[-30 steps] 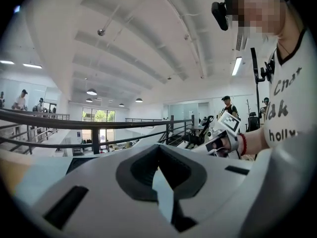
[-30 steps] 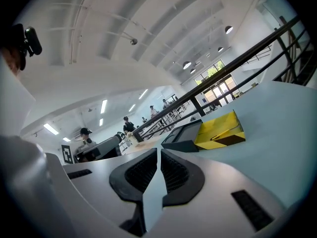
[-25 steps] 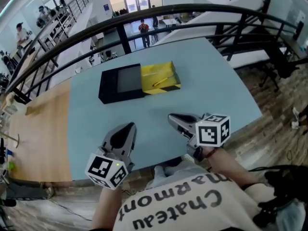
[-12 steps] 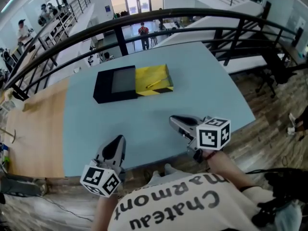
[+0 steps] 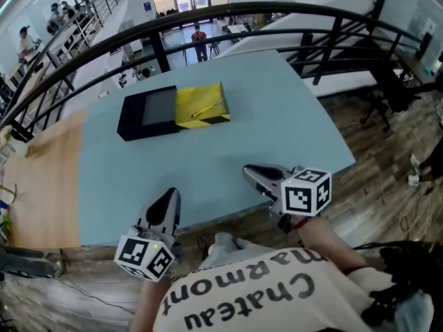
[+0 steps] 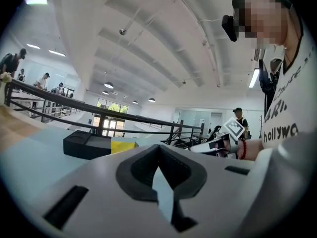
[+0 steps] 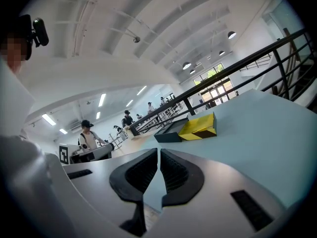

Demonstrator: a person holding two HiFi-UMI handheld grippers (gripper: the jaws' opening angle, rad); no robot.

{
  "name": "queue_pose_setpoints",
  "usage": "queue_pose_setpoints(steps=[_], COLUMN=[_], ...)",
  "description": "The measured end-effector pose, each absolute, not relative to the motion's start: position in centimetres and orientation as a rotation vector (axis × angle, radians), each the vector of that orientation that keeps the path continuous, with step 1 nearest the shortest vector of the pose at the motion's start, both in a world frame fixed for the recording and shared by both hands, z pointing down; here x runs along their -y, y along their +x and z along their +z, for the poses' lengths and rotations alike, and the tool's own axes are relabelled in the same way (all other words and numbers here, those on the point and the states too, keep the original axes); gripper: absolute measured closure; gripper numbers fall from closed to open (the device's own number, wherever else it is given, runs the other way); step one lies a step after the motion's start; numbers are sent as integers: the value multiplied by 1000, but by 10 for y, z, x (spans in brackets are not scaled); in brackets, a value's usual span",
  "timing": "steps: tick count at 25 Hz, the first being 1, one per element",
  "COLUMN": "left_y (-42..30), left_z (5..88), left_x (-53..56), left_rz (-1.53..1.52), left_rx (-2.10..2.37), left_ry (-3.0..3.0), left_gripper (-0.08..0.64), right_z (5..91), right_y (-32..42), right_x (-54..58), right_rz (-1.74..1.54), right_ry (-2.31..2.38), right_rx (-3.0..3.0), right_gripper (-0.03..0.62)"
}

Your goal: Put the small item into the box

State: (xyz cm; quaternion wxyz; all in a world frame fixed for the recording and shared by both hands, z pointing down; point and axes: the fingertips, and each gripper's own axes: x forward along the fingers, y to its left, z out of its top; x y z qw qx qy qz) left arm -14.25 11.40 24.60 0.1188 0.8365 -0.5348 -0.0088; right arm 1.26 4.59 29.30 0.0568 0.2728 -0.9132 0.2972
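A black box [image 5: 147, 111] lies open at the far side of the light blue table [image 5: 270, 116], with a yellow-and-black part [image 5: 202, 104] joined to its right side. A small thin yellow item [image 5: 201, 111] rests on that yellow part. My left gripper [image 5: 168, 199] hovers at the table's near edge, shut and empty. My right gripper [image 5: 250, 171] is over the near right of the table, jaws together with nothing between them. Both are far short of the box. The box [image 6: 86, 144] shows ahead of the left gripper [image 6: 158, 150], and the box [image 7: 171, 131] is also ahead of the right gripper [image 7: 158, 151].
A wooden tabletop [image 5: 41, 178] adjoins the blue table on the left. A black railing [image 5: 277, 16] curves behind the table, with a lower hall and people beyond it. The table's right edge drops to a wooden floor [image 5: 374, 185].
Both grippers have drawn back toward the near edge of the table. The left one now sits at the edge instead of over the table. The box looks farther away and more to the left.
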Motion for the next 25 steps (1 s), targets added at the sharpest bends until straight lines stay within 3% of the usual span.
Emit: queue_pose_setpoints(steps=[25], left_y=[-103], left_z=[260], left_x=[-162], left_rz=[24], left_rx=[1540], left_ry=[2442], left_gripper=[557], right_z=[304], right_y=[49], right_x=[-83], right_rz=[917], right_ry=[813], right_rx=[2757], right_gripper=[548])
